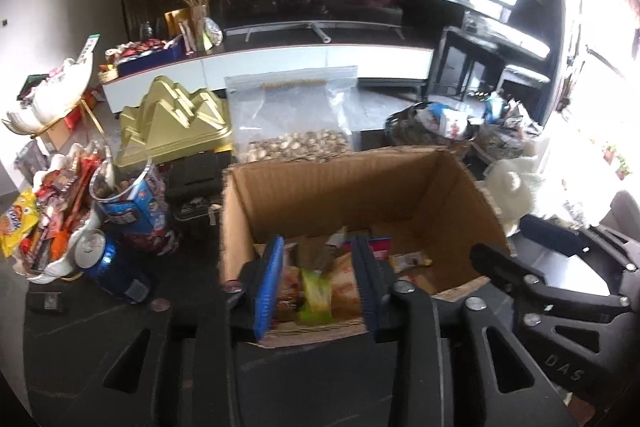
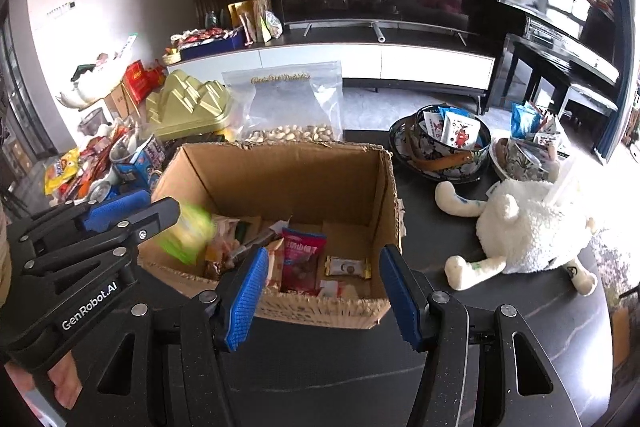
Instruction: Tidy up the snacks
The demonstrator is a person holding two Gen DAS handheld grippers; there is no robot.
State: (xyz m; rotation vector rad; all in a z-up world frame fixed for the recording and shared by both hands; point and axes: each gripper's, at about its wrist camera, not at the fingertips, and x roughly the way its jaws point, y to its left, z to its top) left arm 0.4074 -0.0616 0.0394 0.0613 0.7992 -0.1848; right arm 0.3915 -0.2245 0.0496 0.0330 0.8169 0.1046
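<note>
An open cardboard box (image 1: 344, 183) (image 2: 288, 175) stands on the dark table and holds several snack packets. A green-yellow packet (image 2: 188, 233) (image 1: 316, 295) is blurred in the air just off the left gripper's tips, over the box's near left corner, and no finger touches it. My left gripper (image 1: 320, 287) is open over the box's near edge; it also shows in the right wrist view (image 2: 132, 209). My right gripper (image 2: 324, 291) is open and empty at the box's near wall, above a red packet (image 2: 300, 261); it also shows at the right of the left wrist view (image 1: 532, 255).
A clear bag of nuts (image 1: 296, 115) stands behind the box beside a gold tin (image 1: 176, 121). Left: a white dish of snacks (image 1: 48, 227), a blue can (image 1: 108, 263), a blue tub (image 1: 132, 203). Right: patterned bowls with packets (image 2: 444, 139) and a white plush toy (image 2: 528, 227).
</note>
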